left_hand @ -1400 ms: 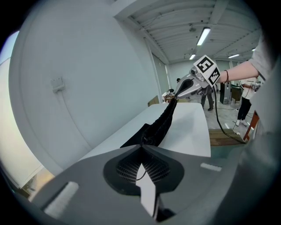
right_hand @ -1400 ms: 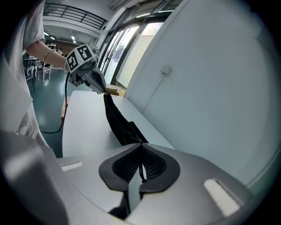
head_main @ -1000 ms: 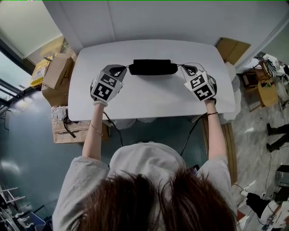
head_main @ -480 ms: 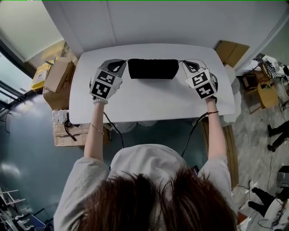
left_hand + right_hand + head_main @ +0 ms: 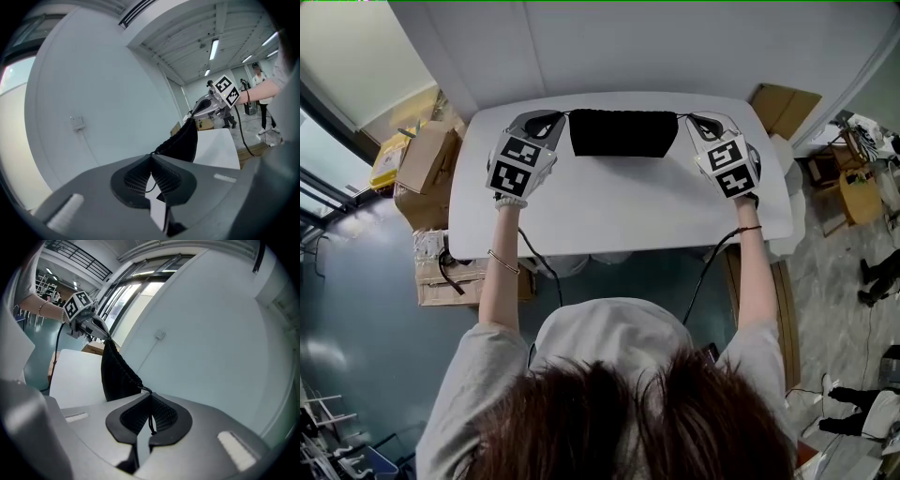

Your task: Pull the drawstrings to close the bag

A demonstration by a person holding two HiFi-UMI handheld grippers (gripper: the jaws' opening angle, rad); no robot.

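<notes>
We stand at a white table [image 5: 619, 206] with brown cardboard boxes [image 5: 424, 155] stacked on the floor off its left end. Over the table's far half the black bag [image 5: 622, 133] is stretched flat between our two grippers, mouth edge uppermost. We cannot tell whether its lower edge touches the tabletop.

The left gripper [image 5: 555, 118] sits just beside the bag's left upper corner and the right gripper [image 5: 686, 118] just beside its right one. The only markings we can see are the black-and-white square patterns on the left marker cube [image 5: 517, 171] and the right marker cube [image 5: 729, 169].

In the left gripper view the jaws are pressed together on the thin left drawstring [image 5: 152, 186], which runs up to the bag's gathered corner. In the right gripper view the jaws likewise pinch the right drawstring [image 5: 151, 423], its knotted end hanging just below the pads.
</notes>
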